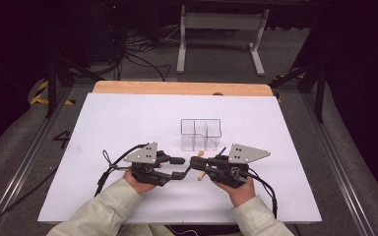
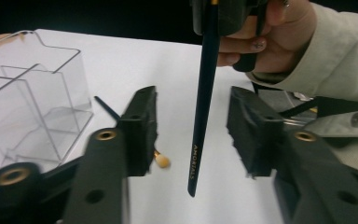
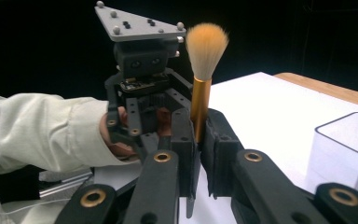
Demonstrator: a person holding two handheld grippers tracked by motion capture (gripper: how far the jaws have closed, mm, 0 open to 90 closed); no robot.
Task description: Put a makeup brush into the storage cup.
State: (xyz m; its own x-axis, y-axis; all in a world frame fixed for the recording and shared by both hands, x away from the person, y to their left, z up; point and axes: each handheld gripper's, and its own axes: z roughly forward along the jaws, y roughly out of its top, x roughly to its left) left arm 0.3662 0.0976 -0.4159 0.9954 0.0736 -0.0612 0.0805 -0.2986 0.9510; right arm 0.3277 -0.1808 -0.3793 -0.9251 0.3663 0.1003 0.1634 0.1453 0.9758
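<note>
Just in front of the clear organizer (image 1: 201,133), right gripper (image 3: 198,140) clamped on makeup brush (image 3: 206,60), left gripper (image 2: 192,133) jaws wide around its black handle.

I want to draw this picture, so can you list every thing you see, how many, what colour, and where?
brush: one, black handle, gold collar, tan bristles, clamped in the right claw
small brush: one, tan tip, on the table by the left claw
box: one, clear, divided, mid-table
table: one, white top, wooden far edge
frame: one, grey, on the floor beyond
left claw: one, black, open around the brush handle
right claw: one, black, shut on the brush
sleeves: two, cream, bottom edge
</note>
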